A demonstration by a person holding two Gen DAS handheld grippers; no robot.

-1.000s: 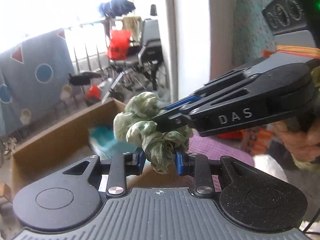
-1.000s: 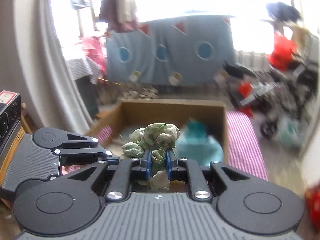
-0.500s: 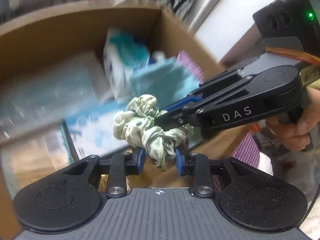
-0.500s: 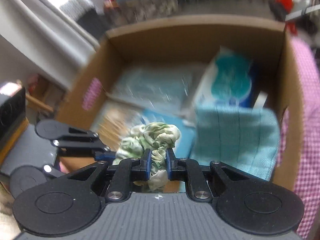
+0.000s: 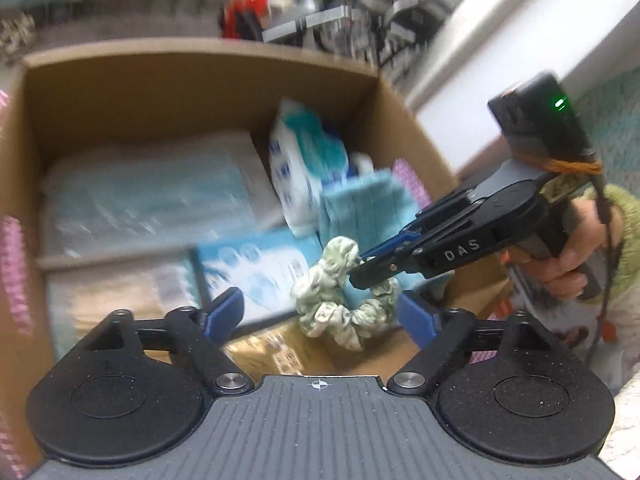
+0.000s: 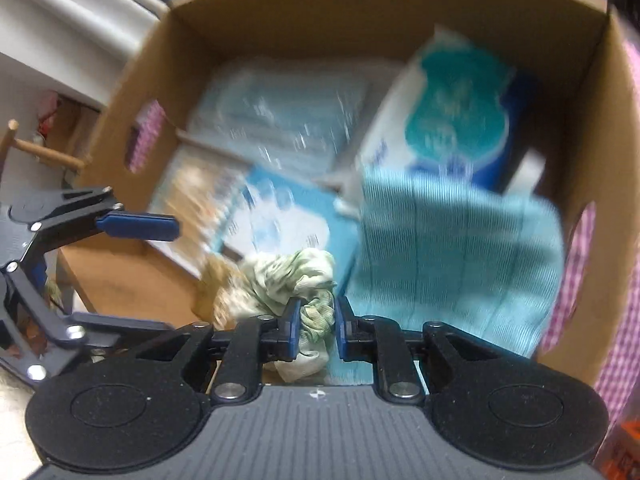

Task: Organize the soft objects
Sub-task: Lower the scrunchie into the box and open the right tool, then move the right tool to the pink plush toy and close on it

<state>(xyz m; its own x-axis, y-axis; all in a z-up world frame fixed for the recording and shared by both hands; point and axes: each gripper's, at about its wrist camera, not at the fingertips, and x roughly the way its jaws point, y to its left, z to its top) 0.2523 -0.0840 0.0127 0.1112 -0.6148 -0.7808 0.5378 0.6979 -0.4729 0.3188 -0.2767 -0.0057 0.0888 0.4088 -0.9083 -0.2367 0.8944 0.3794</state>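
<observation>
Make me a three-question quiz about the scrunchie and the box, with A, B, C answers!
1. Where is the scrunchie?
A. over the open cardboard box
B. on a shelf
C. under a chair

2. What colour is the folded cloth in the box?
A. red
B. light blue
C. black

3. Which claw grips the scrunchie?
A. left claw
B. right claw
C. neither

Answers:
1 A, the box's inside shows behind and below it in both views.
2 B, the ribbed cloth is light blue.
3 B, the right claw's pads pinch the fabric; the left claw's jaws have just been opening and stand wide, clear of it.
</observation>
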